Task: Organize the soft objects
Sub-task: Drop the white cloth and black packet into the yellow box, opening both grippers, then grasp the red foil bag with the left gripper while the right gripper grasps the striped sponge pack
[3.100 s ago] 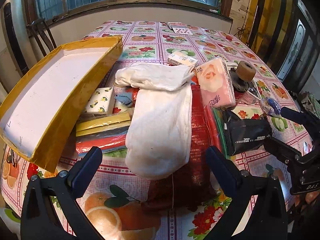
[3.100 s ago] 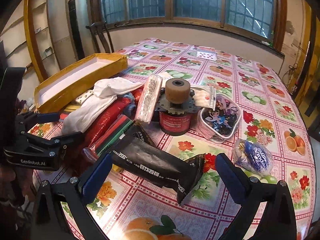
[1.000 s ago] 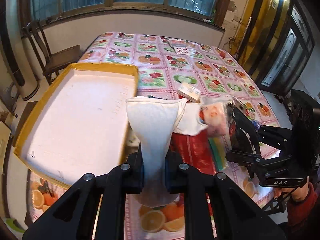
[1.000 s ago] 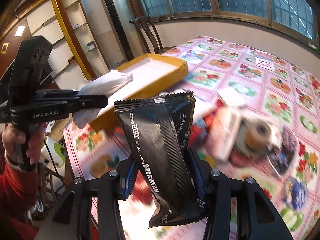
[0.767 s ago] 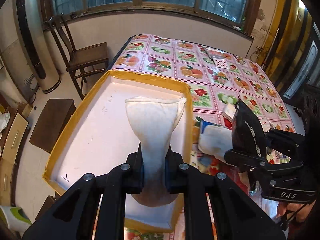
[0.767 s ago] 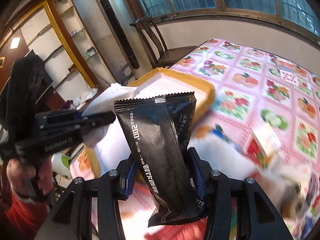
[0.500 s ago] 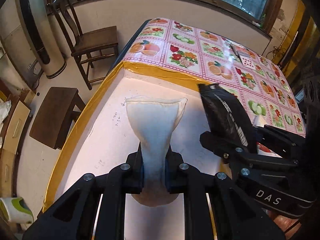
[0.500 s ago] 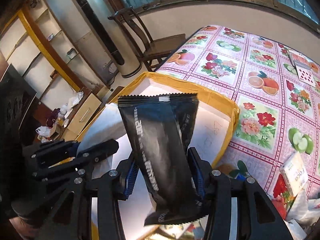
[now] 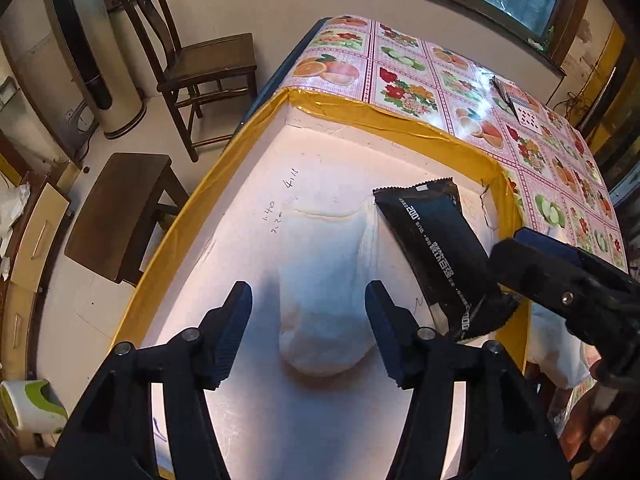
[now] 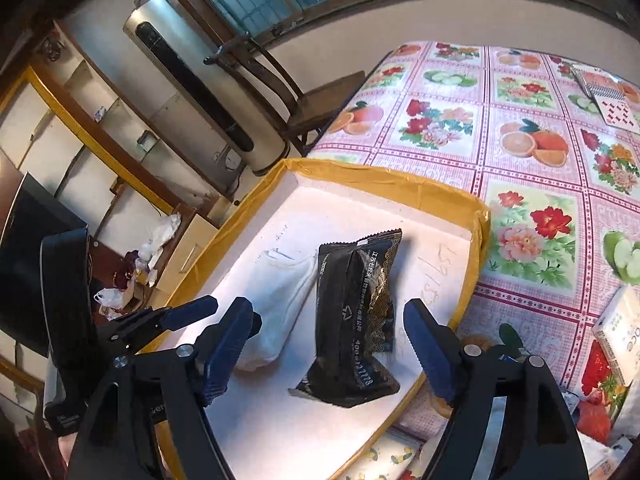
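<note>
Black packet [image 10: 354, 312] beside white cloth [image 9: 324, 280]

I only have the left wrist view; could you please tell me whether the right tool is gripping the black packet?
Observer: No. In the right wrist view the right tool is open, and the black packet lies free on the floor of the tray.
Operator: Thank you. Is anything on the table beside the tray on that side?
Observer: Yes, a white box with green print sits on the tablecloth, apart from the tray.
</note>
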The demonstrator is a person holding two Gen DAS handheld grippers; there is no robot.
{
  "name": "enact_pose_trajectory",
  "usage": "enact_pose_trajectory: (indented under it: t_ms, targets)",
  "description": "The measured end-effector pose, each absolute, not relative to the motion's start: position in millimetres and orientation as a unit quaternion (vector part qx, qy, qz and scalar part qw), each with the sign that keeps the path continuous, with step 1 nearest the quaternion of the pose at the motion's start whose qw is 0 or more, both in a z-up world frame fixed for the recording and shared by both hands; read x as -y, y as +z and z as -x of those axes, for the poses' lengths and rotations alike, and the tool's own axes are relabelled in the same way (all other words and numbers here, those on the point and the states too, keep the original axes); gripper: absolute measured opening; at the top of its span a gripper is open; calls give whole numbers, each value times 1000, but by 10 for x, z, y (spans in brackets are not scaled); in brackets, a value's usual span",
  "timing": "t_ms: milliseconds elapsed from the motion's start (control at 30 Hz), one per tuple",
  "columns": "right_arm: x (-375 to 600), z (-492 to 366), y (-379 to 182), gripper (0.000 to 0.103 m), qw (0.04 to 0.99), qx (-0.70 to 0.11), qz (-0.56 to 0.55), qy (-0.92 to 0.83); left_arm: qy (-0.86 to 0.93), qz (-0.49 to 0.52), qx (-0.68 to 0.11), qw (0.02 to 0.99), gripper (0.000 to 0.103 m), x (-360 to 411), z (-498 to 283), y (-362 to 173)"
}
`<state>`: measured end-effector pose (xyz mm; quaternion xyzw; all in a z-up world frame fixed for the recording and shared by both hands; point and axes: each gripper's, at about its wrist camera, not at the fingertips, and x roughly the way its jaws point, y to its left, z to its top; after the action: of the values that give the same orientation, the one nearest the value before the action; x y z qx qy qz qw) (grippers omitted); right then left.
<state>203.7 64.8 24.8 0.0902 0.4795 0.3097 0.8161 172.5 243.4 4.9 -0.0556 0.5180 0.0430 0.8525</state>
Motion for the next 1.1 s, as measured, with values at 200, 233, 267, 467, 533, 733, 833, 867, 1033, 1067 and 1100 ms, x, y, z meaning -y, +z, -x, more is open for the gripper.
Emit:
enact_pose_trajectory:
  t_ms: [200,233,267,467,533,733,833,867,1033,1067,1100]
  targets:
    - [-155,-1407,542,80,834,-439,-75,327,-11,56,-511,858,73,-2278,-1297,266]
    - [-34,-1315,583,80,836,-433,-78,327,-25,54,-512,857,73,-2226,-1206,299]
    - [109,-1215,627,80,839,-427,-82,327,-42,60,-509,858,73,-2186,-1114,335]
    - [768,-634,716,85,864,-399,-72,300,-117,64,-402,906,73,-1838,-610,602]
    - [897,-436,638,86,868,-403,-55,283,-141,33,-380,914,80,-1652,-503,624]
    - [1376,-286,298,86,878,-431,-29,207,-226,20,-418,880,85,-1080,-424,425]
    - [1654,-296,147,86,871,-451,-55,189,-239,19,-450,860,85,-818,-413,299]
    - [1692,-308,83,86,865,-464,-58,184,-215,10,-462,860,85,-752,-432,254]
    - [1640,-305,-144,86,856,-489,-31,166,-144,20,-523,840,85,-588,-525,-3]
    - [1636,-306,-148,86,858,-488,-29,161,-144,20,-524,839,85,-548,-518,-28]
    - [1635,-312,-157,86,859,-487,-25,156,-141,12,-523,841,85,-488,-511,-37]
